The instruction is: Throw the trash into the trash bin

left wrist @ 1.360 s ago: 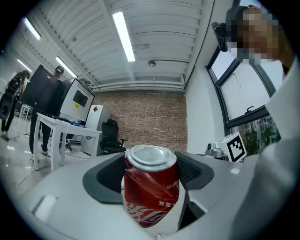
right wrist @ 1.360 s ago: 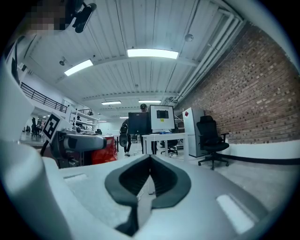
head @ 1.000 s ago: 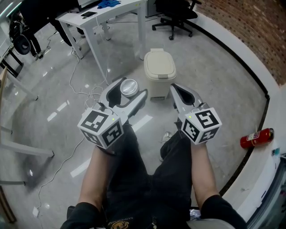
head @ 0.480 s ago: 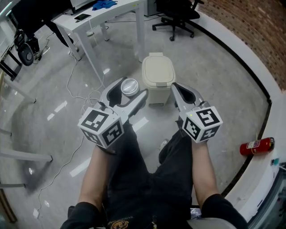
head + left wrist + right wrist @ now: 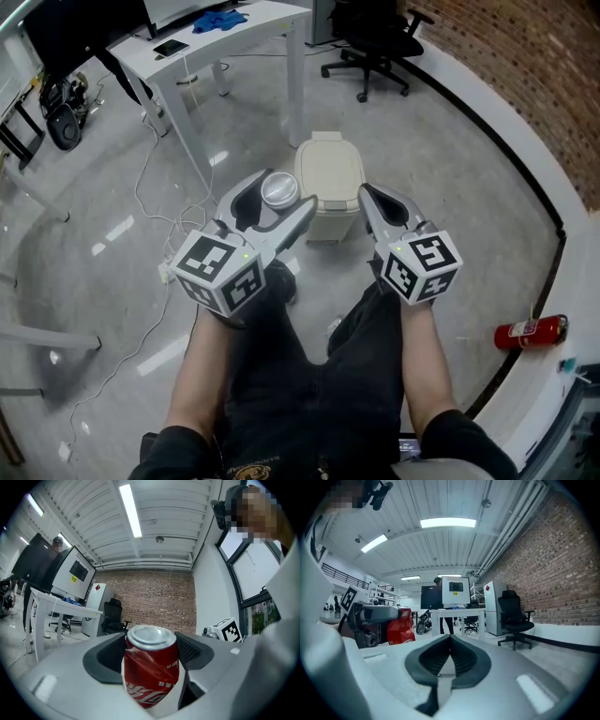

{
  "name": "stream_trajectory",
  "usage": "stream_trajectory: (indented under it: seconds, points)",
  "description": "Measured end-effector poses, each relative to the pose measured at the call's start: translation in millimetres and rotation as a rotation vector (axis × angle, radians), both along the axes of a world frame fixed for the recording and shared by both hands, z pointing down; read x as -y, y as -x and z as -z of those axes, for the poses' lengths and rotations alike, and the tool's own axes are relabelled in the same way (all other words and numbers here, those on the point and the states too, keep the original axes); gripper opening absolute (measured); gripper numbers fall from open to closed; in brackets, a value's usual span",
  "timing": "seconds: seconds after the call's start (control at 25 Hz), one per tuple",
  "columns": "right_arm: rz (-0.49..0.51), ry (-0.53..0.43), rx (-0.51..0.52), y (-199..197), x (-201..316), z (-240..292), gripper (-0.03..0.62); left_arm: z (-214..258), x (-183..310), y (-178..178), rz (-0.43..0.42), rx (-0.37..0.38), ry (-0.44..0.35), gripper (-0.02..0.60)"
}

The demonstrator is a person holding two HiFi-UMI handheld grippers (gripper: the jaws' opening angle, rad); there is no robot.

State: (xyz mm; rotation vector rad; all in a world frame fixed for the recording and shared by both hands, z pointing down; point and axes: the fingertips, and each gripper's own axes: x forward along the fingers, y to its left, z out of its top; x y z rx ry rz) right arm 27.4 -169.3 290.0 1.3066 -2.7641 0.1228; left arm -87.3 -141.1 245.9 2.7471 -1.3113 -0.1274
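Observation:
A dented red soda can stands upright between the jaws of my left gripper, which is shut on it; its silver top shows in the head view. A beige lidded trash bin stands on the floor just ahead of both grippers, its lid down. My right gripper is held beside the left one, shut with nothing in it. In the right gripper view the can shows off to the left, and the pads meet at their tips.
A white desk stands beyond the bin to the left, with cables trailing on the floor. A black office chair is at the back. A red fire extinguisher lies by the curved white wall at right.
Both grippers and the person have moved forward toward the bin, which now sits closer, between the gripper tips. The can stays held in the left gripper.

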Motion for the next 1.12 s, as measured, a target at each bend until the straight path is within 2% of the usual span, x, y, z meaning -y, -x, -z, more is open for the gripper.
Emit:
stream_trajectory:
  seconds: [0.24,0.48,0.88,1.12]
  points:
    - [0.012,0.022,-0.05,5,38,-13,0.003,-3,34,3,0.011,-0.016,0.001,0.341]
    - [0.012,0.066,-0.066,5,70,-37,0.003,-12,64,0,0.011,0.001,0.018,0.339]
    - [0.011,0.264,-0.102,3,127,-145,0.003,-70,130,-24,-0.024,0.032,0.115,0.337]
    - [0.014,0.414,-0.187,6,140,-231,0.003,-105,158,-30,-0.043,0.032,0.17,0.336]
